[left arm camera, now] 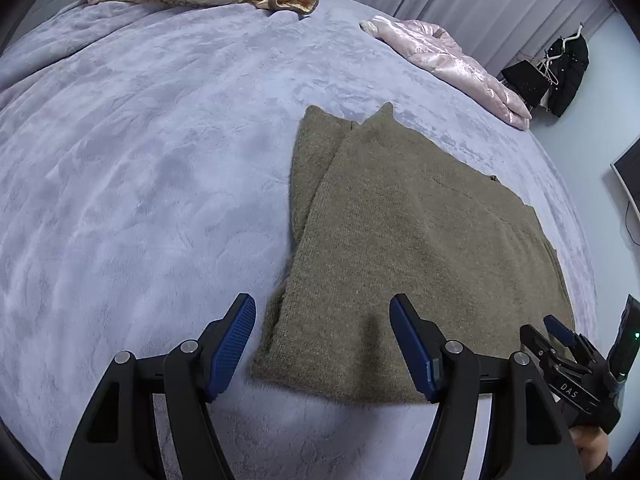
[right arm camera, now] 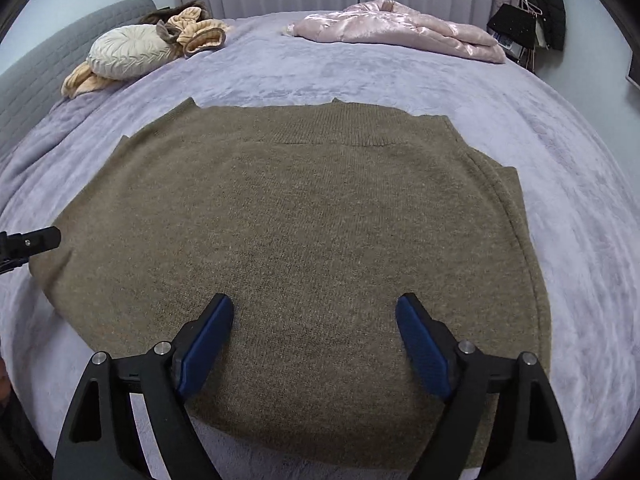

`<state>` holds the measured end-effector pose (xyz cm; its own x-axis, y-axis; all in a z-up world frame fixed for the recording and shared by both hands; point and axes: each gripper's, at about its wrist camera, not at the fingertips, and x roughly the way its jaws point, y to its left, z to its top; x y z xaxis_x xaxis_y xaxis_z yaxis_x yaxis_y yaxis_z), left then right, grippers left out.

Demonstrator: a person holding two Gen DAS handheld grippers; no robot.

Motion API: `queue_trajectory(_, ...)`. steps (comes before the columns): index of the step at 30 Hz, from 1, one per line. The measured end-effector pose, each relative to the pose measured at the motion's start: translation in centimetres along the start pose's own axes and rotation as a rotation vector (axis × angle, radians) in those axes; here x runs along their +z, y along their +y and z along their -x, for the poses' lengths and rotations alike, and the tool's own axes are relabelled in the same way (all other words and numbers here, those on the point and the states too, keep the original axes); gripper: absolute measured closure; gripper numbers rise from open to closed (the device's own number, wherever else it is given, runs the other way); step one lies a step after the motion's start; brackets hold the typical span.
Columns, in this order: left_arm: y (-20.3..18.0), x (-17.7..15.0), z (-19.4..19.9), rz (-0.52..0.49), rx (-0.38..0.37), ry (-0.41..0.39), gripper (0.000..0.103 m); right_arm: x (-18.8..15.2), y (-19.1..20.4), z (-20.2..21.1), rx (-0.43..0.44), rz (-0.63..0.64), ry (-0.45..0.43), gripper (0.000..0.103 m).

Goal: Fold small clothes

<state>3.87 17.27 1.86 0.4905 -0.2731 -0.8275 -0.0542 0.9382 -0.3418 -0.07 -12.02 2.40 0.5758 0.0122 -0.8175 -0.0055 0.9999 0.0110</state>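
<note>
An olive-brown knit sweater (right arm camera: pixel 312 216) lies flat on the lilac bed cover (right arm camera: pixel 580 220), sleeves folded in, its ribbed band at the far edge. It also shows in the left wrist view (left arm camera: pixel 400 248). My left gripper (left arm camera: pixel 322 308) is open and empty, just above the sweater's near left corner. My right gripper (right arm camera: pixel 314 308) is open and empty, hovering over the sweater's near edge. The right gripper also shows at the right edge of the left wrist view (left arm camera: pixel 540 326), and a tip of the left gripper shows at the left edge of the right wrist view (right arm camera: pixel 44 238).
A pink shiny jacket (right arm camera: pixel 400 26) lies at the far right of the bed. A cream round cushion (right arm camera: pixel 128 54) and a tan striped garment (right arm camera: pixel 200 34) lie at the far left by the grey headboard (right arm camera: pixel 32 76). Dark clothes (right arm camera: pixel 540 4) hang by the curtains.
</note>
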Motion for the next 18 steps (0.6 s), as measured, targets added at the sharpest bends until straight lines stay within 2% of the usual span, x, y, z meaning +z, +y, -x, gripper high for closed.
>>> queue_trajectory(4, 0.9, -0.7, -1.3, 0.009, -0.018, 0.044, 0.033, 0.4, -0.2, 0.5, -0.004, -0.033, 0.019, 0.016)
queue_trajectory(6, 0.8, -1.1, -1.5, 0.006, -0.035, 0.042, 0.033, 0.6, 0.1, 0.9, 0.004, -0.051, 0.021, 0.016)
queue_trajectory(9, 0.5, -1.2, -1.8, 0.016, -0.116, 0.053, 0.033, 0.9, 0.8, 1.5, 0.039, -0.056, 0.02, 0.016)
queue_trajectory(10, 0.4, -1.2, -1.9, 0.017, -0.119, 0.054, 0.031, 1.0, 1.3, 1.6, 0.046, -0.05, 0.02, 0.016)
queue_trajectory(11, 0.2, -1.1, -2.1, 0.011, -0.13, 0.056, 0.022, 1.1, 1.7, 1.7, 0.05, -0.042, 0.02, 0.016)
queue_trajectory(12, 0.2, -1.0, -2.4, 0.01, -0.162, 0.062, 0.019, 1.4, 2.2, 1.9, 0.056, -0.03, 0.016, 0.016)
queue_trajectory(15, 0.5, -0.7, -2.9, 0.03, -0.213, 0.068, 0.018, 2.0, 3.8, 2.4, 0.067, 0.007, 0.005, 0.016)
queue_trajectory(17, 1.0, -0.6, -3.4, 0.048, -0.288, 0.076, 0.002, 2.4, 4.7, 2.5, 0.073, 0.029, 0.001, 0.015)
queue_trajectory(18, 1.1, -0.6, -3.5, 0.047, -0.317, 0.075, 0.002, 2.5, 5.1, 2.5, 0.077, 0.036, 0.002, 0.015)
